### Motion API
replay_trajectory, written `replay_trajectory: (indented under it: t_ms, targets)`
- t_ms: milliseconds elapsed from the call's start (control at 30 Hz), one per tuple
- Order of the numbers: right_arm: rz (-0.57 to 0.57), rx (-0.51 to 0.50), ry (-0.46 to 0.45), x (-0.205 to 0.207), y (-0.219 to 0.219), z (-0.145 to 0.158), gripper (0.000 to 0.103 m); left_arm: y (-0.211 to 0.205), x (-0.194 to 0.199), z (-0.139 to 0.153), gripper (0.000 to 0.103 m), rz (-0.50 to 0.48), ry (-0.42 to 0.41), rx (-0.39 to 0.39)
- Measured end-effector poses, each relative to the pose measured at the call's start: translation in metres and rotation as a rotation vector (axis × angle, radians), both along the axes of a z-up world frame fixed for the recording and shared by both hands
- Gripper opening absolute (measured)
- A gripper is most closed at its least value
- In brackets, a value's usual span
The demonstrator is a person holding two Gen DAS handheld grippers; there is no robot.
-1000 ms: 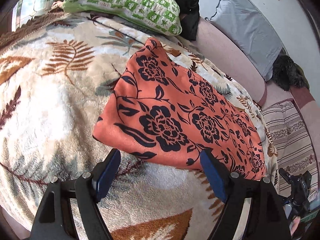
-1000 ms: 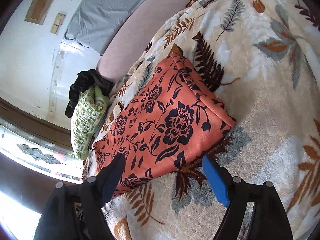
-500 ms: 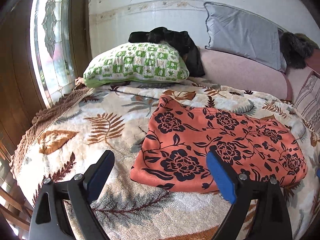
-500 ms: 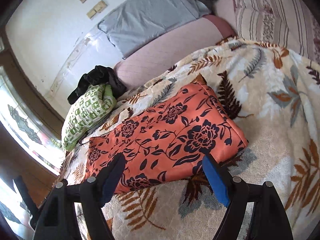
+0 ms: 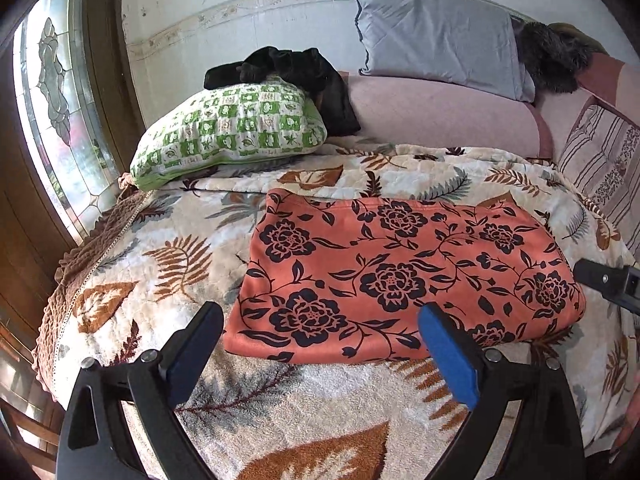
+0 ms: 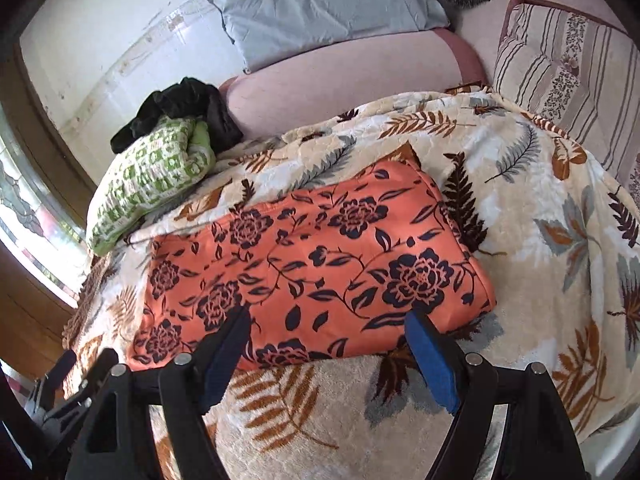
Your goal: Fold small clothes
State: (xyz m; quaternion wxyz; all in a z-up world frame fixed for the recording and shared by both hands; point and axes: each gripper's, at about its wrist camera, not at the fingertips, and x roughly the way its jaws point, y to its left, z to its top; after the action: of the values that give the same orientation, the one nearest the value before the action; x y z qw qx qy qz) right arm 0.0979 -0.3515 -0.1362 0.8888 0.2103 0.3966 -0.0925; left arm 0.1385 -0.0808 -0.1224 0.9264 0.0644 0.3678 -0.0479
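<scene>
Leaf-print blanket (image 5: 168, 264): green pillow (image 5: 232, 128) beyond folded orange garment (image 5: 400, 276).

The garment (image 5: 400, 276) is orange-red cloth printed with dark navy flowers, leaves and vines. It lies folded into a flat, long rectangle on the leaf-patterned blanket (image 5: 168, 264), near the middle of it. Its edges sit even and rounded, with layers stacked at the near edge. One short end points toward the green pillow (image 5: 232, 128), well apart from it.
</scene>
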Motion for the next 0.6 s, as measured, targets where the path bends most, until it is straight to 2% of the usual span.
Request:
replay_trajectory:
  t_ms: [100,200,267,400,467,600]
  targets:
    - [0.053,0.024,-0.105,-0.020,0.001,0.010,0.082,0.010,-0.013,-0.002,0.098,0.018,-0.032,-0.001]
    - [0.046,0.015,-0.153,-0.042,-0.003,-0.004,0.082,0.017,-0.020,-0.024,0.099,0.023,-0.019,0.017]
    - [0.025,0.044,-0.142,-0.049,-0.010,-0.020,0.082,0.021,-0.017,-0.039,0.099,0.038,0.009,0.032]
    - [0.003,0.101,-0.100,-0.051,-0.022,-0.047,0.082,0.024,-0.016,-0.053,0.099,0.056,-0.001,0.036]
    - [0.008,0.086,-0.077,-0.048,-0.022,-0.053,0.082,0.025,-0.013,-0.055,0.099,0.057,-0.010,0.038]
    - [0.012,0.095,-0.078,-0.043,-0.021,-0.058,0.082,0.033,-0.007,-0.053,0.099,0.069,-0.015,-0.014]
